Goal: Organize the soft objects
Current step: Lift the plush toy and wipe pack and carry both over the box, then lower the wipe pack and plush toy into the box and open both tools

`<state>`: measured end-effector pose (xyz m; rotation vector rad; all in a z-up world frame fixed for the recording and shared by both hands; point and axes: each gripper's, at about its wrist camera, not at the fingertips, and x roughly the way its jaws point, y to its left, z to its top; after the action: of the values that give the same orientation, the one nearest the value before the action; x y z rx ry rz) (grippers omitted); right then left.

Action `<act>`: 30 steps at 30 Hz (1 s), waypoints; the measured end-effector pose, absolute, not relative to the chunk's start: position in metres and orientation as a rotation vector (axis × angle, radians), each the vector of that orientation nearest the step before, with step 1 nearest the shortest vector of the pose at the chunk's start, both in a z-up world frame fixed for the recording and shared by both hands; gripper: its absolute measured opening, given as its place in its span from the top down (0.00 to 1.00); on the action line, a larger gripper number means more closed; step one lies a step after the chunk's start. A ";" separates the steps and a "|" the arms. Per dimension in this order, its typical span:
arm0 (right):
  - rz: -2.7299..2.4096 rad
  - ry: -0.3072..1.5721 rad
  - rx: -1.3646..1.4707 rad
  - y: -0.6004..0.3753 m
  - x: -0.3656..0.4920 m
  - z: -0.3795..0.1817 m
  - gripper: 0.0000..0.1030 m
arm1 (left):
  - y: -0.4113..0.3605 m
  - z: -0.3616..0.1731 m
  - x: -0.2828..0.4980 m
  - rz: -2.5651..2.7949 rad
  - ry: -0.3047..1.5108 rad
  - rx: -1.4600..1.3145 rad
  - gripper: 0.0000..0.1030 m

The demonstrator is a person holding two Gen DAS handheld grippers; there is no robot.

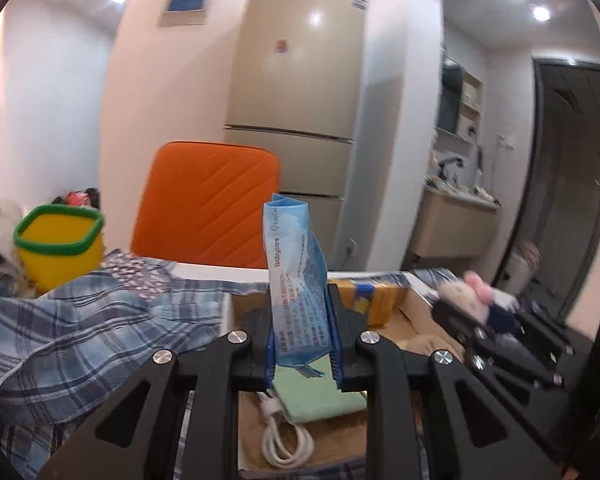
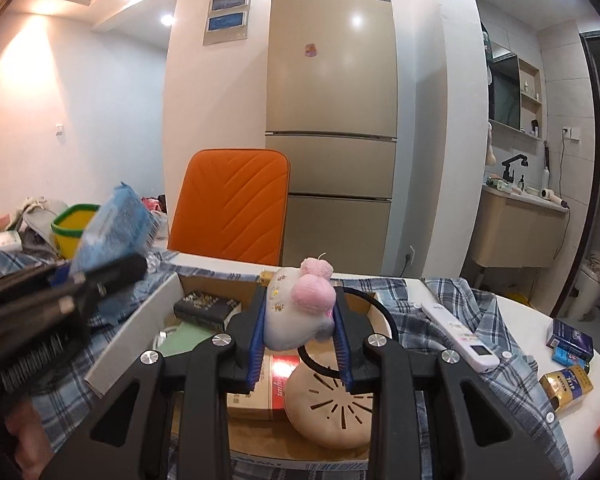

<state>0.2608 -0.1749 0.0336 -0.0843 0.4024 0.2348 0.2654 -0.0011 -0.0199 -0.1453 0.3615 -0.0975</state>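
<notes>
My left tool (image 1: 300,328) is clamped on the blue wipes pack (image 1: 296,280), my right tool (image 2: 300,340) on the plush toy (image 2: 300,312), both above the cardboard box (image 2: 140,320) — the floppy pack could slip or snag.

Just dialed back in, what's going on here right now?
A person holds two hand-held grippers over an open cardboard box on a table draped with plaid cloth. The left hand-held gripper is clamped on a blue wipes pack; the right hand-held gripper grips a small plush toy. Neither item is set down.
</notes>
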 end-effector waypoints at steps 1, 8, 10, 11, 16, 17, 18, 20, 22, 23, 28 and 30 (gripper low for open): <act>0.233 0.402 -0.087 -0.174 0.262 0.030 0.70 | 0.000 -0.021 0.264 -0.096 0.365 -0.150 0.81; 0.242 0.388 -0.077 -0.177 0.261 0.023 0.70 | -0.011 -0.024 0.265 -0.113 0.384 -0.106 0.81; 0.234 0.390 -0.053 -0.181 0.260 0.023 0.70 | -0.011 -0.026 0.266 -0.117 0.391 -0.106 0.81; 0.232 0.394 -0.042 -0.183 0.262 0.023 0.70 | -0.011 -0.027 0.268 -0.118 0.403 -0.105 0.81; 0.239 0.400 -0.056 -0.181 0.262 0.023 0.70 | -0.014 -0.031 0.273 -0.112 0.446 -0.096 0.81; 0.238 0.397 -0.059 -0.181 0.262 0.023 0.70 | -0.014 -0.031 0.273 -0.111 0.446 -0.093 0.81; 0.238 0.396 -0.060 -0.181 0.261 0.023 0.70 | -0.015 -0.032 0.274 -0.111 0.447 -0.089 0.81; 0.239 0.399 -0.061 -0.180 0.262 0.023 0.70 | -0.017 -0.032 0.273 -0.114 0.447 -0.081 0.81; 0.239 0.402 -0.062 -0.180 0.262 0.023 0.70 | -0.018 -0.033 0.273 -0.113 0.450 -0.077 0.76; 0.239 0.400 -0.062 -0.180 0.262 0.023 0.70 | -0.017 -0.033 0.273 -0.112 0.454 -0.077 0.69; 0.235 0.399 -0.064 -0.180 0.263 0.023 0.70 | -0.012 -0.028 0.266 -0.088 0.412 -0.094 0.13; 0.237 0.404 -0.060 -0.182 0.263 0.022 0.70 | -0.012 -0.029 0.267 -0.070 0.418 -0.089 0.13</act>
<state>0.2634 -0.1820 0.0221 -0.0597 0.4038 0.2372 0.2667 -0.0119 -0.0291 -0.0894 0.4183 -0.0700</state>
